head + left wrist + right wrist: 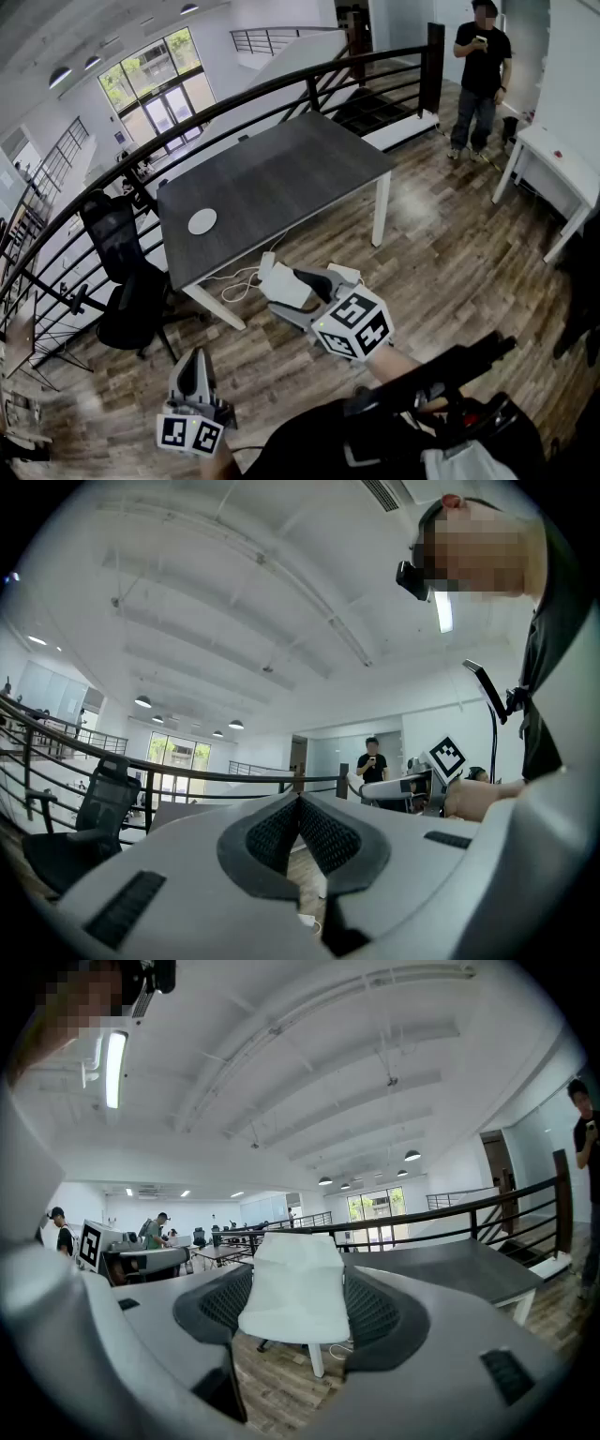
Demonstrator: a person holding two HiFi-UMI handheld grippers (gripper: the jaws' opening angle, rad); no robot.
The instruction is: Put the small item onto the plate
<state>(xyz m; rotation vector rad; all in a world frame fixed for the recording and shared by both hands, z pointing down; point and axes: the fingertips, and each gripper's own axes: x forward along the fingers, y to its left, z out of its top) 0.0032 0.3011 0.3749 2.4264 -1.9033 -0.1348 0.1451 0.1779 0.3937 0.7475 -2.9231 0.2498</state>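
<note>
The round white plate [202, 221] lies near the left end of the dark grey table [281, 178]. My right gripper [284, 281] is held in the air over the floor, short of the table's near edge, and is shut on a small white item [281, 287]. In the right gripper view that small white item [292, 1288] fills the gap between the dark pads [380, 1312], with the table [441, 1269] beyond. Lower left, my left gripper [196, 360] has its jaws together; in its own view the left gripper [299, 804] is shut with nothing in it.
A black office chair [122, 272] stands left of the table by the black railing [281, 80]. White cables [239, 279] lie on the wooden floor under the table's near edge. A person [481, 75] stands at the far right beside a white table [562, 169].
</note>
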